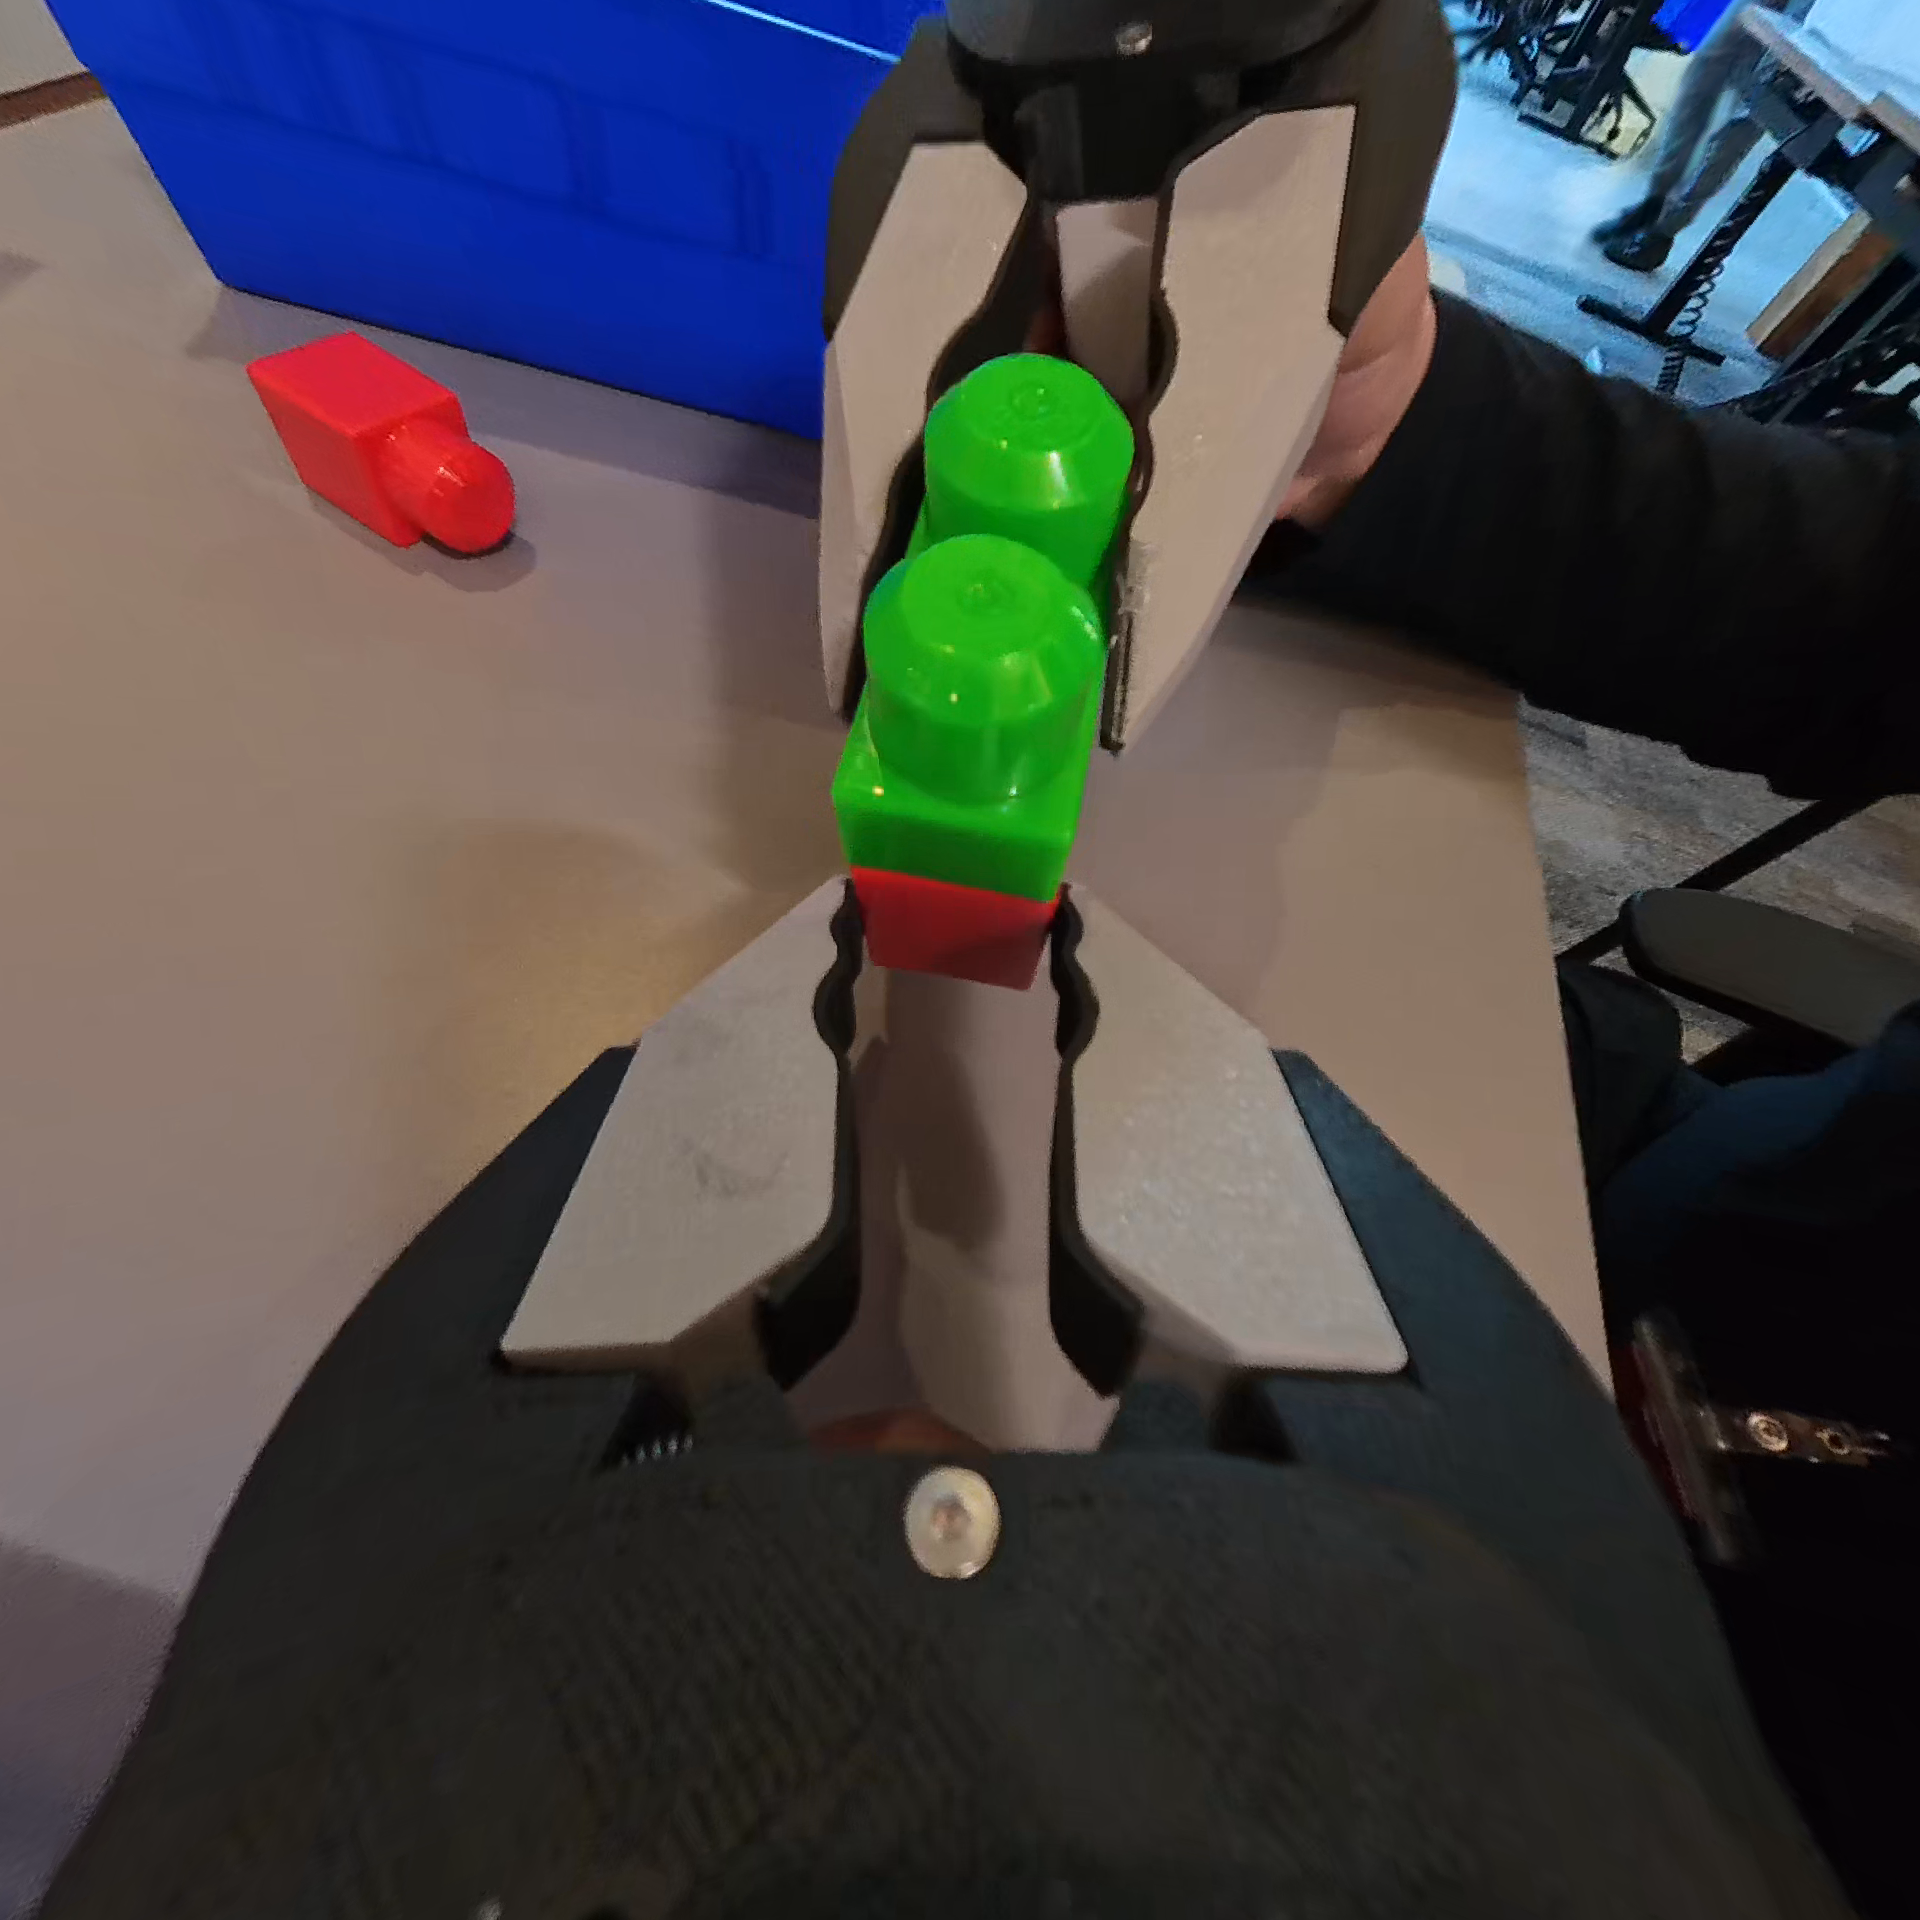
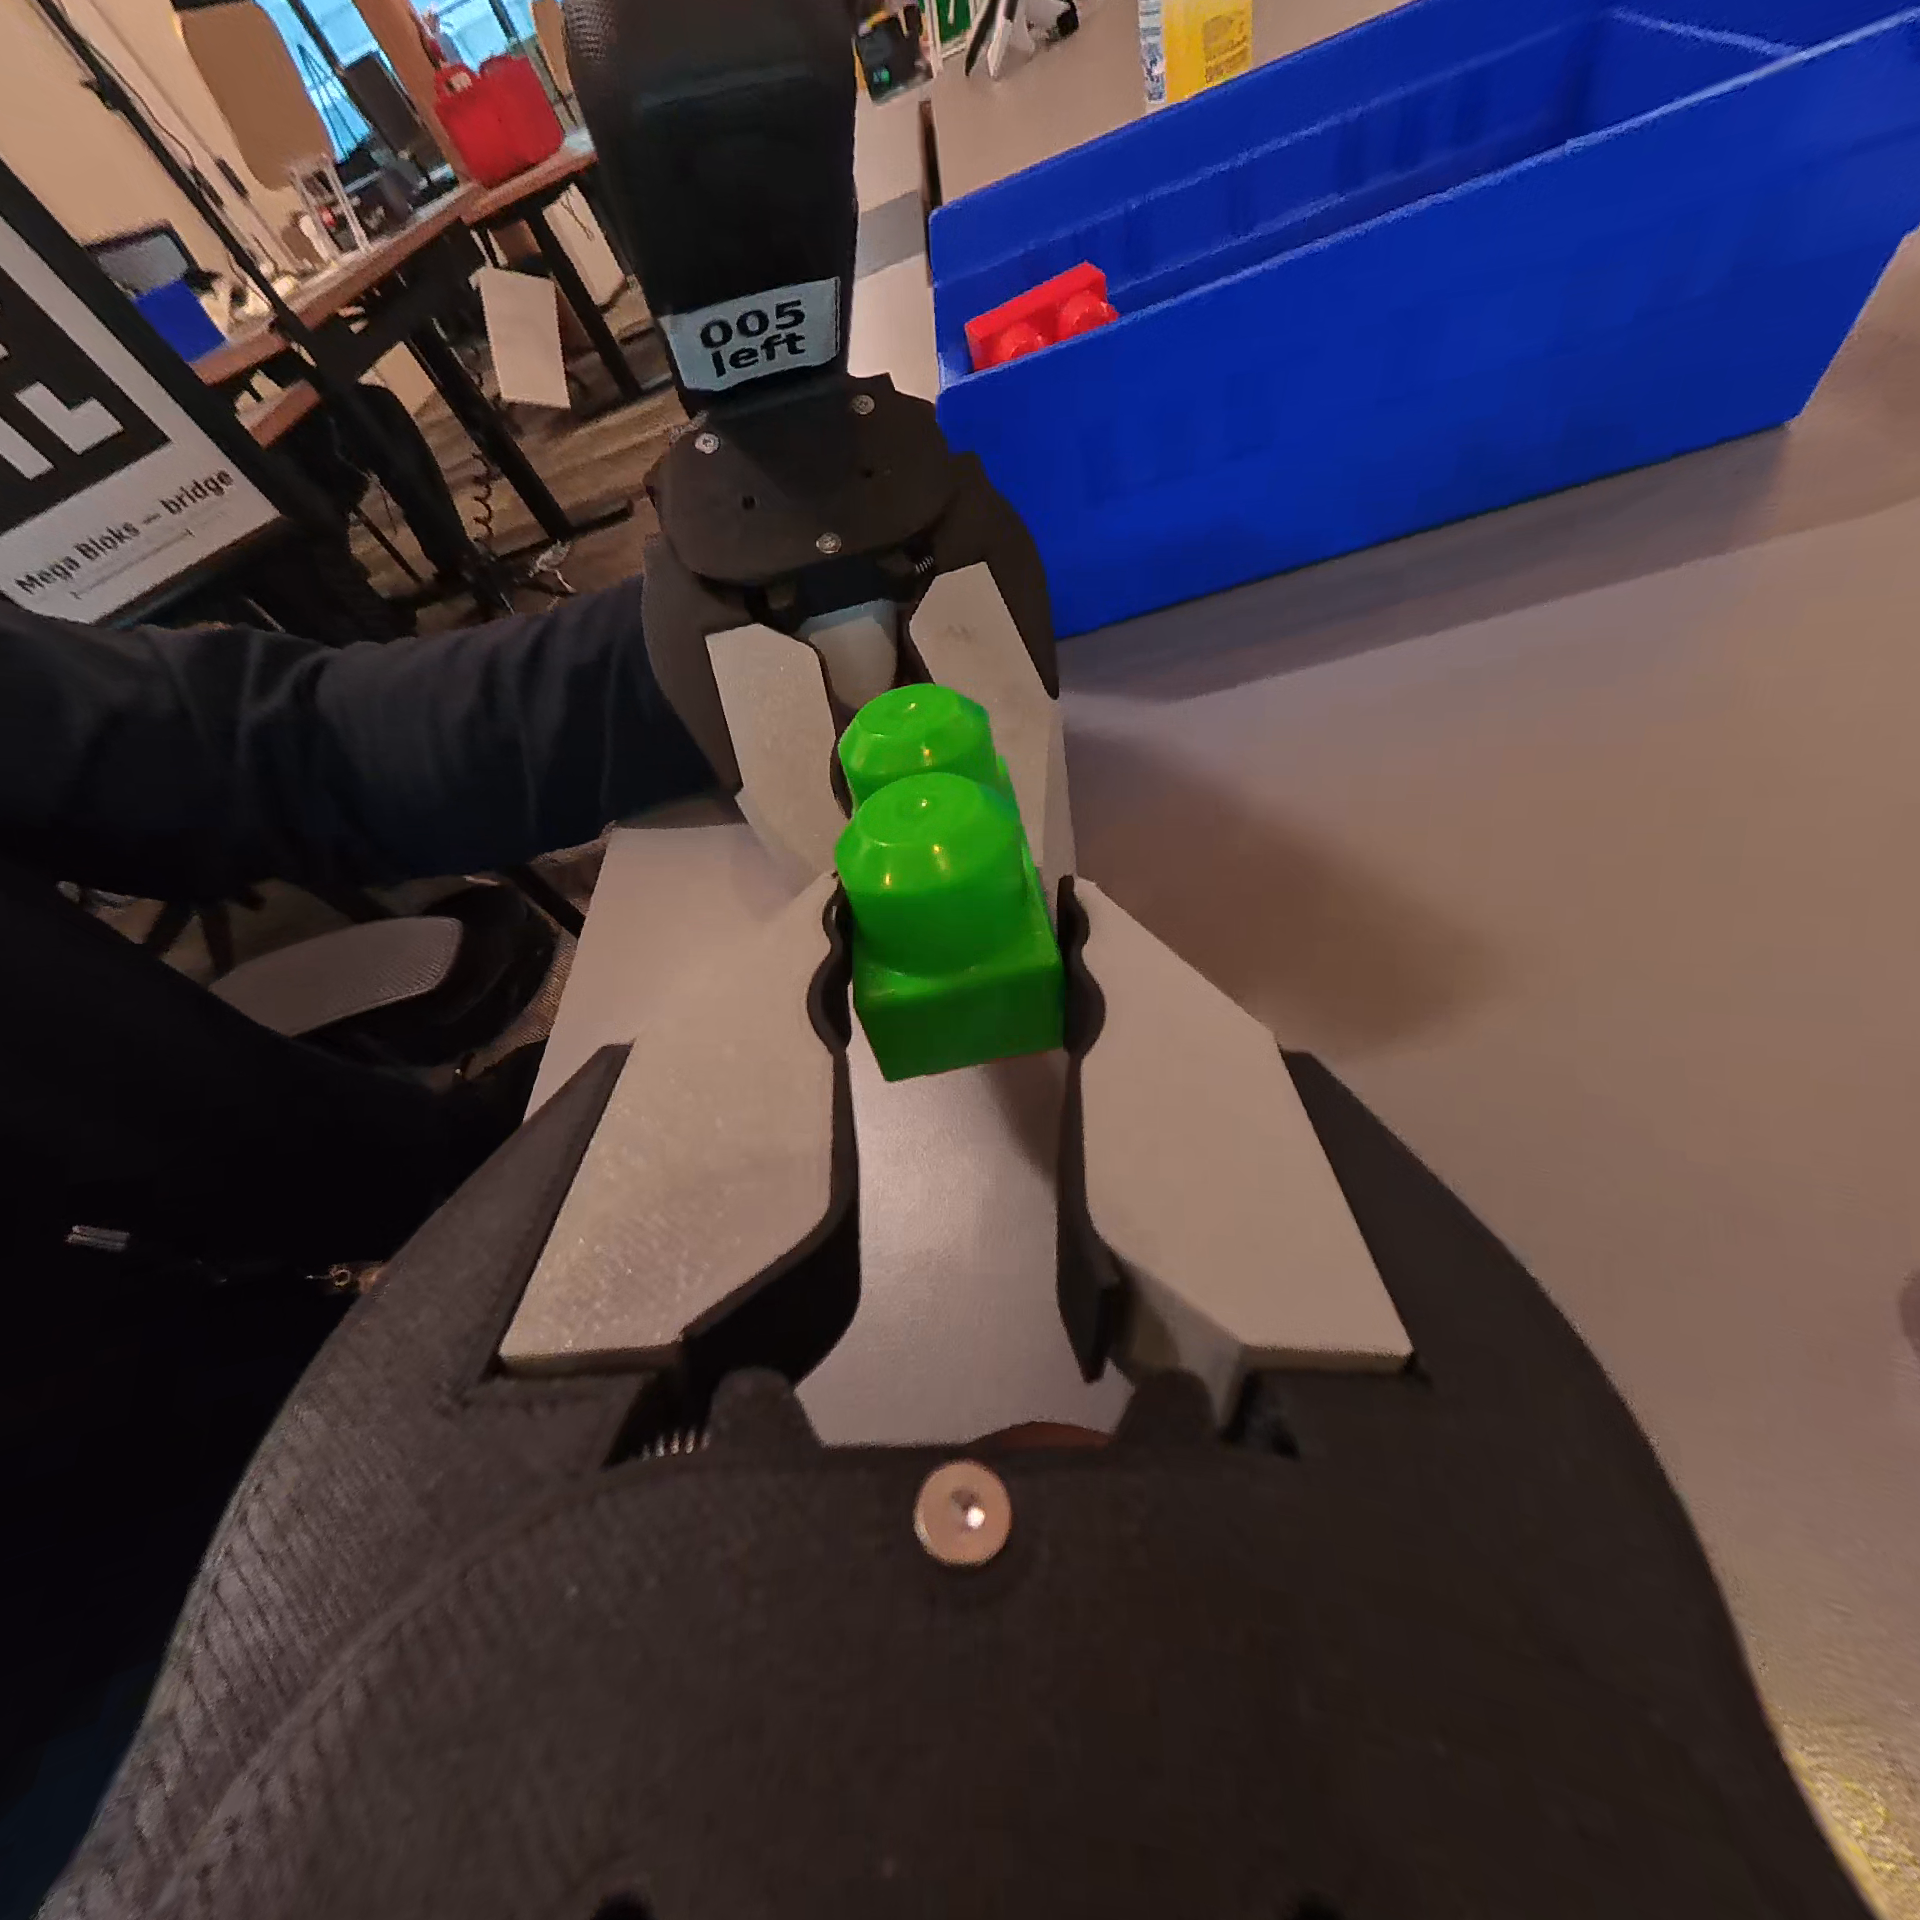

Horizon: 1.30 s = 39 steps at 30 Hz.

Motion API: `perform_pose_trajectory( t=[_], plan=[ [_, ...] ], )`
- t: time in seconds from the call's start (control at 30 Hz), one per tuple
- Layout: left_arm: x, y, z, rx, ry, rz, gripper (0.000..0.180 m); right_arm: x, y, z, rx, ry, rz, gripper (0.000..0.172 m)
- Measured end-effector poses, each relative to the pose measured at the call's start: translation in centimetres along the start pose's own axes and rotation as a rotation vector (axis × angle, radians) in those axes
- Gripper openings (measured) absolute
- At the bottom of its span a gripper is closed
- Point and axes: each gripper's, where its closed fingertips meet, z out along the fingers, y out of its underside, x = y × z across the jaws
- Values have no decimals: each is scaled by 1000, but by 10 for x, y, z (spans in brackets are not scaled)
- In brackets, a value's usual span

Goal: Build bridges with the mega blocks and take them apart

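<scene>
A green two-stud block sits on top of a small red block, held up above the grey table. My left gripper is shut on the red block, with both pads pressed on its sides. My right gripper reaches in from the far side and clamps the far end of the green block. In the right wrist view my right gripper is shut on the green block, and the left gripper faces it. The red block is hidden there.
A second red block lies on its side on the table at the left. A blue bin stands behind and holds a red two-stud block. A person's dark sleeve and a sign board are at the left. My two grippers' fingertips are within a few centimetres of each other.
</scene>
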Motion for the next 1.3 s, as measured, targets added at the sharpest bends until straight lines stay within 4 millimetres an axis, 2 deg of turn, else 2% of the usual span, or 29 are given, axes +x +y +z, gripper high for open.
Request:
perform_pose_trajectory(
  t=[0.07, 0.5, 0.67, 0.77, 0.9, 1.0, 1.07, 1.17, 1.3],
  plan=[
    [1, -4, 0, 25, 15, -9, 39, -1, 4, 0, -14, -7, 6, 35],
    [11, -10, 4, 54, 75, -14, 37, -4, 4, 2, -4, -34, 35, 34],
    [14, -12, 1, 69, 90, -10, 37, -6, 1, 2, 30, -60, 56, 34],
    [12, -20, -4, 126, 96, -33, 36, -3, -14, -4, 105, -25, 53, 35],
    [-3, -37, -18, 250, 42, -84, 35, 37, -42, -38, 253, 302, 45, 61],
    [-6, -54, -33, 361, 26, -74, 35, 80, -42, -67, 253, 666, 94, 55],
    [-8, -54, -35, 359, -2, -54, 35, 95, -38, -70, 207, 761, 121, 55],
    [-27, -34, -25, 241, -112, -68, 35, 106, -29, -58, 172, 769, 164, 48],
    [-28, -24, -19, 185, -118, -82, 35, 122, -9, -54, 88, 823, 201, 54]
  ],
)
